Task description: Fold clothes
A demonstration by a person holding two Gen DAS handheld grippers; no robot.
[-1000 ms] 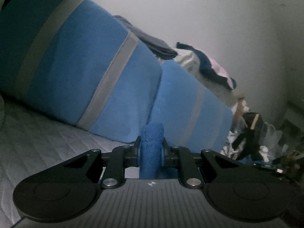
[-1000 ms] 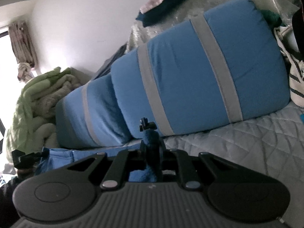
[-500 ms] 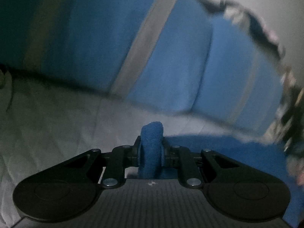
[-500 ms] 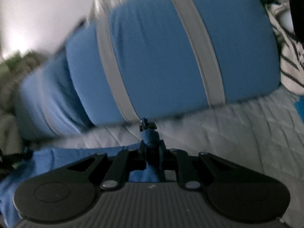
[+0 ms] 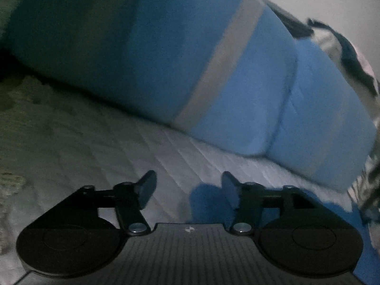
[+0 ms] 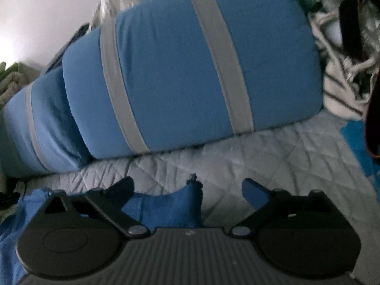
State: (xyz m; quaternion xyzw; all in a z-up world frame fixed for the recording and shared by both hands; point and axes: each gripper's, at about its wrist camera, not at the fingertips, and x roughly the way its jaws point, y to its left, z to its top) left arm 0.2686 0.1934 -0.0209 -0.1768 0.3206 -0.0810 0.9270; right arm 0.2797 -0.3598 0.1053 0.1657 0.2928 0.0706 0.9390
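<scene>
Both tools are standing with jaws apart, gripping nothing, so this is judged the release step of a fold. The blue garment (image 6: 171, 210) is lying on the quilted bed (image 6: 273, 156) under the right tool (image 6: 187, 190); its edge is showing beside the left tool (image 5: 187, 187). Both are hovering low, pointing toward the striped blue pillows (image 6: 190, 71). Next calls for regrasping an edge.

Black claw (image 5: 187, 187), silver screws, ribbed housing
</scene>
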